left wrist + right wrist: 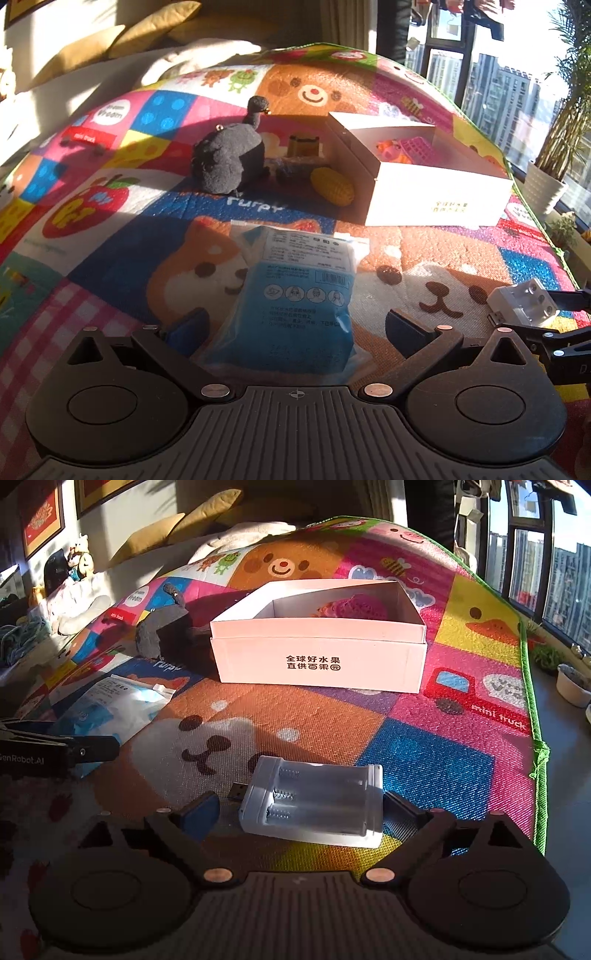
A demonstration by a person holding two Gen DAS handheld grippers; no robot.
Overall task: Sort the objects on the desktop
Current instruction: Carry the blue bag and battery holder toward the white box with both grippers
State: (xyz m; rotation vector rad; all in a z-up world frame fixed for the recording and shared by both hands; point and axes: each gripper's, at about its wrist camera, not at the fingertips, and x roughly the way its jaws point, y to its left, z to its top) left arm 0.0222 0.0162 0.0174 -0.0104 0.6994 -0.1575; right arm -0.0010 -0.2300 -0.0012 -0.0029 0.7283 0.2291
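Observation:
A blue mask packet [291, 295] lies flat on the colourful play mat, between the fingers of my left gripper [295, 328]. That gripper is open, with a gap on its right side. A white battery charger [314, 805] with a USB plug lies between the spread fingers of my right gripper [301, 808], which is open too; its pads do not press on the charger. The white cardboard box [321, 653] stands further back and holds pink toys [354, 607]. The charger [522, 302] also shows at the right of the left wrist view.
Left of the box [424, 173] sit a black plush bird [231, 162], a yellow toy corn [332, 186] and a small yellow block [303, 146]. The mat's green edge [532, 686] runs along the right. Cushions and a sofa lie behind. Potted plants stand by the window.

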